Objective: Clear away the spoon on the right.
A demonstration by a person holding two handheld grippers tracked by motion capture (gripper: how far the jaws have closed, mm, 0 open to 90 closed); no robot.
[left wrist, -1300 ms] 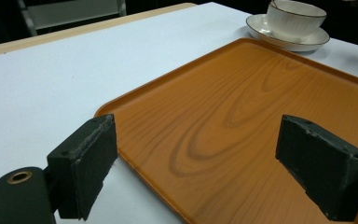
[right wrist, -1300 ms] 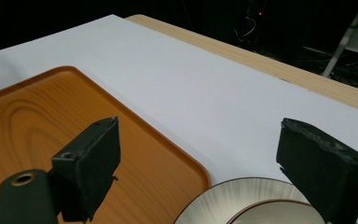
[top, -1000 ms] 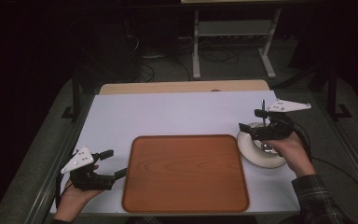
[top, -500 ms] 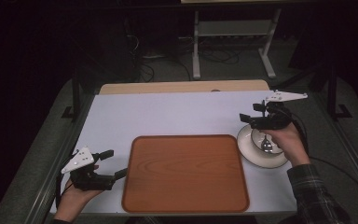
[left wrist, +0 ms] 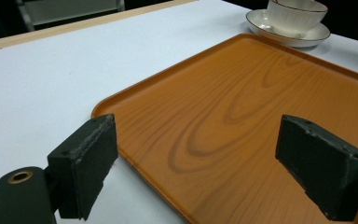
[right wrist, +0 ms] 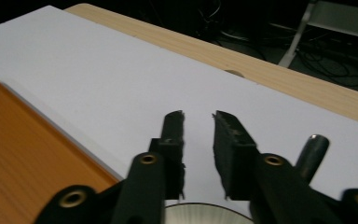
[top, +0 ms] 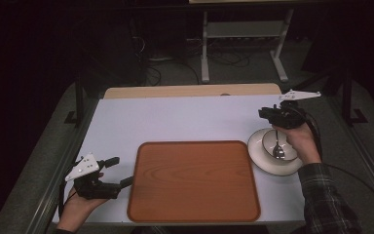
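Note:
A white cup (top: pixel 272 138) stands on a white saucer (top: pixel 258 155) right of the orange wooden tray (top: pixel 195 183), and a metal spoon (top: pixel 278 151) rests in it. My right gripper (top: pixel 264 115) hovers just past the cup's far side, pointing left. Its jaws have just been closing; a narrow gap remains and nothing is between them (right wrist: pixel 198 119). The spoon handle (right wrist: pixel 312 149) rises beside its right jaw. My left gripper (top: pixel 121 170) sits low at the tray's left edge, open and holding nothing (left wrist: pixel 203 158). The cup (left wrist: pixel 296 14) lies beyond the tray (left wrist: pixel 242 107).
The white tabletop (top: pixel 175 122) stretches bare behind the tray, with a wooden strip (top: pixel 190 91) along its far edge. Metal stand legs (top: pixel 243 44) and cables lie on the dark floor beyond. A grey rail borders the table on each side.
My right gripper has drawn away from above the cup toward the table's far side and its jaws have narrowed. The spoon now shows lying in the cup. My left gripper stayed put.

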